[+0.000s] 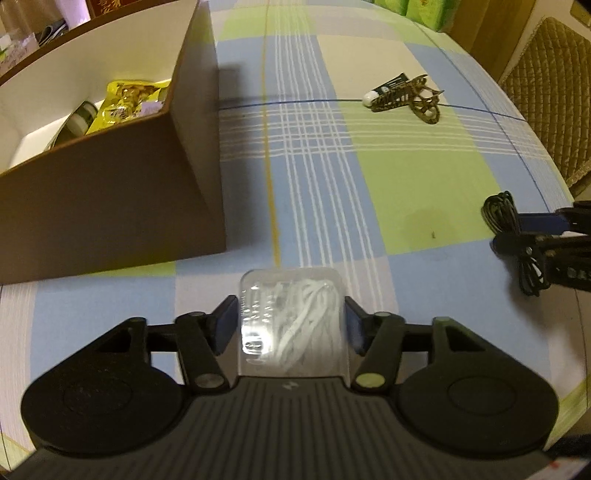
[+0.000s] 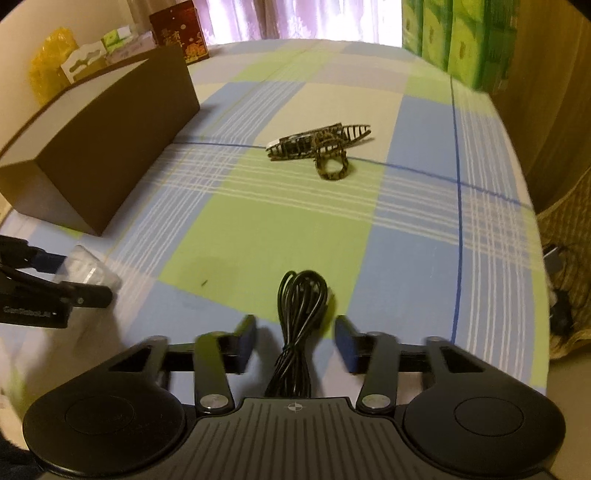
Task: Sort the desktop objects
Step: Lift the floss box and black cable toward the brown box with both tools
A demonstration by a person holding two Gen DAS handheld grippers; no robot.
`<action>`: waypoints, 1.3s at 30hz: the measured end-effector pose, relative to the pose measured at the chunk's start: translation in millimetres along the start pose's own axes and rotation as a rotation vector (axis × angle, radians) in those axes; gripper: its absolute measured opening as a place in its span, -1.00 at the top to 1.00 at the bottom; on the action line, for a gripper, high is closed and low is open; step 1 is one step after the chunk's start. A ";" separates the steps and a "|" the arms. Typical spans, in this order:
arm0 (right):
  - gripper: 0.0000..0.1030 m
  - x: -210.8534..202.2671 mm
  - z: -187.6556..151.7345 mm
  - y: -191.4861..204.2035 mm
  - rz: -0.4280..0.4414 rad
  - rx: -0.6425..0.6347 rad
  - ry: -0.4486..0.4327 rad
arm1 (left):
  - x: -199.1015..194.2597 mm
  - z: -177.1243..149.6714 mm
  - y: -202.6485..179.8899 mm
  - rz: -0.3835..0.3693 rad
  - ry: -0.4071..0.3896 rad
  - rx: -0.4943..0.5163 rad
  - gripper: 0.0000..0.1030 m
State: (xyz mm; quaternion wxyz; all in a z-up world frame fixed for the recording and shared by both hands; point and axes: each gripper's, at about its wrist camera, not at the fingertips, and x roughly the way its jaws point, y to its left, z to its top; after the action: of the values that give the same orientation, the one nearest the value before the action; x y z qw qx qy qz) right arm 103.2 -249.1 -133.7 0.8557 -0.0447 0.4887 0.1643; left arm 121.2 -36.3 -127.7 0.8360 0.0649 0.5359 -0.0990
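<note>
Warm, dim indoor light, heavy fisheye warp in both views

Everything has a yellowish cast; the brightest spot is the backlit curtain (image 2: 295,18) at the top of the right wrist view. The cardboard box (image 1: 110,192) throws a soft shadow onto the checked tablecloth (image 1: 406,177). Table edges bow hard toward the corners, dark vignette there, and the far left of the right view smears into motion blur.

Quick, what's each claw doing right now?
Left gripper: closed on the clear earphone case.
Right gripper: open around the black cable bundle, not gripping.
</note>
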 end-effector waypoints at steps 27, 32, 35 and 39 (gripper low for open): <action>0.61 3.1 -7.2 76.8 0.187 -0.127 0.068 | -40.3 -47.6 63.9 0.028 -0.021 -0.143 -0.01; 0.61 -3.6 6.2 90.4 0.246 -0.125 0.044 | -61.2 -46.7 80.8 0.030 -0.057 -0.174 -0.01; 0.62 -11.7 16.9 96.6 0.271 -0.112 0.010 | -77.1 -43.1 92.4 0.021 -0.090 -0.189 -0.01; 0.62 -26.5 31.9 107.1 0.284 -0.100 -0.050 | -98.7 -34.7 110.3 0.013 -0.137 -0.198 -0.01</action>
State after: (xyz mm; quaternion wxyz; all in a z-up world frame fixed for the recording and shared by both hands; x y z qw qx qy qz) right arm 82.2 -146.9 -85.6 0.8325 -0.0137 0.4597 0.3089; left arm 76.4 87.8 -52.3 0.8735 -0.0216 0.4843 -0.0444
